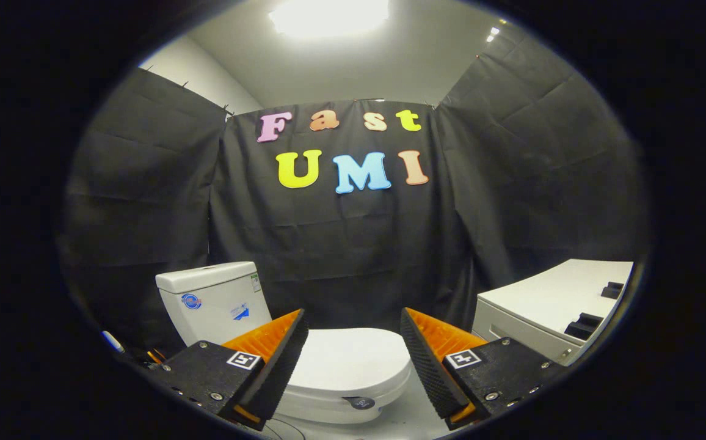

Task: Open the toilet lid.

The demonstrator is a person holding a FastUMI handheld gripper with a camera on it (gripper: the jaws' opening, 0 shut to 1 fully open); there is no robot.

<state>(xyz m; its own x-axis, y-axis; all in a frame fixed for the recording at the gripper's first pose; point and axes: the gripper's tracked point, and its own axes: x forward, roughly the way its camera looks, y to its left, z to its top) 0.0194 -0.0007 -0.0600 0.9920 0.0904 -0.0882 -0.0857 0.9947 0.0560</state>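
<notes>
**Toilet lid down, gripper spread and empty**

I find the gripper [353,333] with its fingers [280,366] set wide apart and nothing held between them; neither finger touches anything. The toilet [328,397] stands just ahead and below. Its toilet lid [353,360] lies flat and closed over the bowl, showing in the gap between the two fingers, so I cannot see into the bowl. A small dark round button [362,403] sits at the front edge under the lid. The cistern [212,302] rises behind the left finger, its own cover in place and stickers on its face. Beyond the right finger I note a white cabinet [548,305] with two dark recesses in its top. Black cloth walls stand behind.
</notes>
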